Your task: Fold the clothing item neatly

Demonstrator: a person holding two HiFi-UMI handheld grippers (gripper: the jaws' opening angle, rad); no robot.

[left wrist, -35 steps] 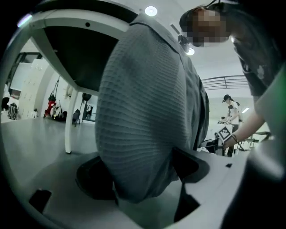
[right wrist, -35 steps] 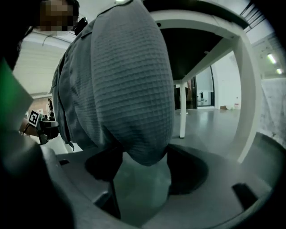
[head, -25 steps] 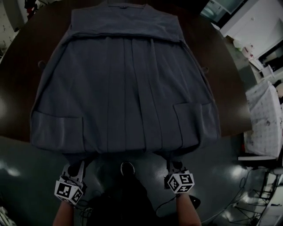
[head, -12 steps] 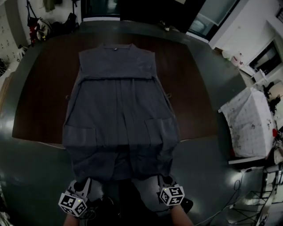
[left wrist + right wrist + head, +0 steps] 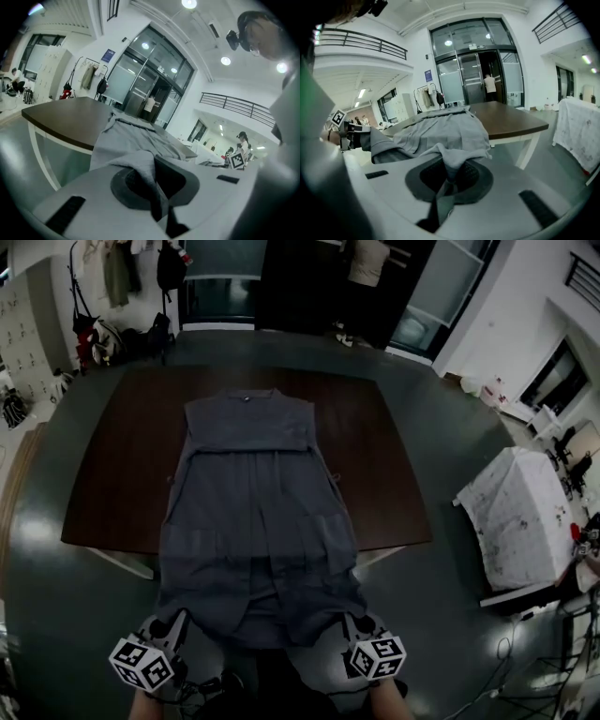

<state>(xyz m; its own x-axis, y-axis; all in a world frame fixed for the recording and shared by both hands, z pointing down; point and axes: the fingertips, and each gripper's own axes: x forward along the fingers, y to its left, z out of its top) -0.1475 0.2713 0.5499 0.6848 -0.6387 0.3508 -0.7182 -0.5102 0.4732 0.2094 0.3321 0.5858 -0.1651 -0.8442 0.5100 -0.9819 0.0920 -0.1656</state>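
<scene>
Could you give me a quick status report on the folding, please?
Shut on dress hem corners: left gripper, right gripper. Dress flat on table, near end off the edge. Nothing in the way.

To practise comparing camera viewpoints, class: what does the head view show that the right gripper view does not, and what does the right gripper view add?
Only the head view: the whole grey garment spread along the brown table, its collar at the far end, two pockets, near hem held out past the edge. Only the right gripper view: the right gripper shut on a bunched hem corner, and a balcony railing. Both: garment, table, left gripper, white-draped stand.
</scene>
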